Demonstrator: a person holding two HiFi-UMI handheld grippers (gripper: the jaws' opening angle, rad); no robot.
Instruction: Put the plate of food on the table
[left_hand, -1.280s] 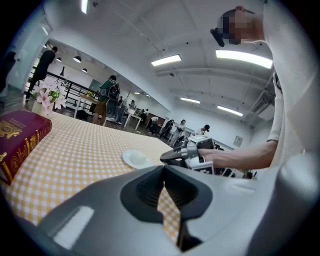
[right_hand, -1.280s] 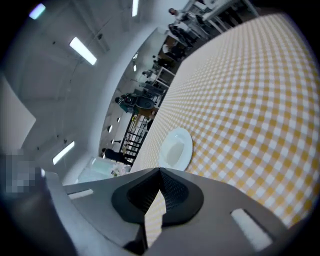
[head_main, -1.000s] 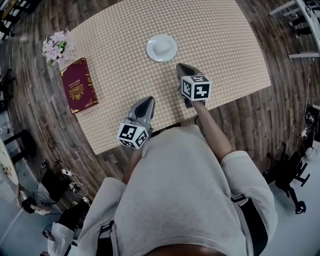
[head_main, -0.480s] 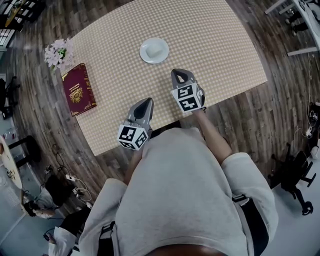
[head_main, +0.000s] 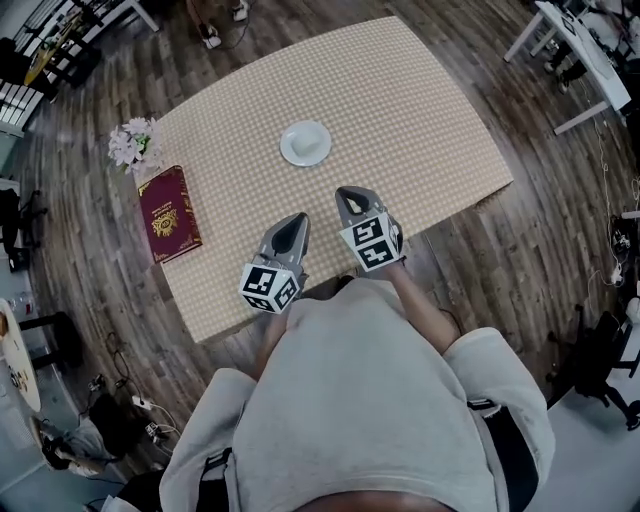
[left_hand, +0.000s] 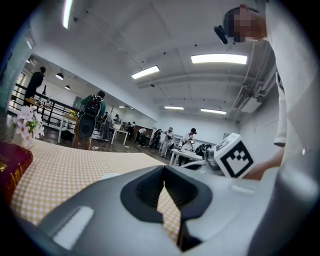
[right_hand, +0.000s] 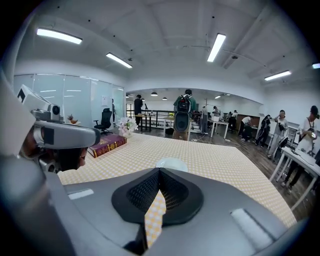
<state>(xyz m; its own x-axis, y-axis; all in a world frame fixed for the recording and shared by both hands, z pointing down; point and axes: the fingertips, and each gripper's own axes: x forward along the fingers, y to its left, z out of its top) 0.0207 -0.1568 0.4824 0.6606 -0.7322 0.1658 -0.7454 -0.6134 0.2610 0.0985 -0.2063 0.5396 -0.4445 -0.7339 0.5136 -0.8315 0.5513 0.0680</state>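
Checked cloth covers the long table (head_main: 440, 120) in an open office with a wood floor, and the white plate (head_main: 305, 143) of food sits on it near the middle, flat and apart from everything else. A red book (head_main: 169, 214) and a bunch of pale flowers (head_main: 133, 143) lie well off toward the table's left end. Both grippers hang over the near edge, close to the person's body: the left gripper (head_main: 295, 220) and the right gripper (head_main: 350, 197) each have their jaws pressed together with nothing between them. In the right gripper view only cloth shows through the slit, with the plate (right_hand: 171, 163) just beyond the jaw tips. The left gripper view shows the same closed, empty pads against the cloth.

Judging from this, the placing step looks done, as the plate rests on the table and neither gripper touches it. What remains seems to be no more than keeping both grippers clear of the plate and leaving it where it is, since a stray nudge could slide it across the cloth
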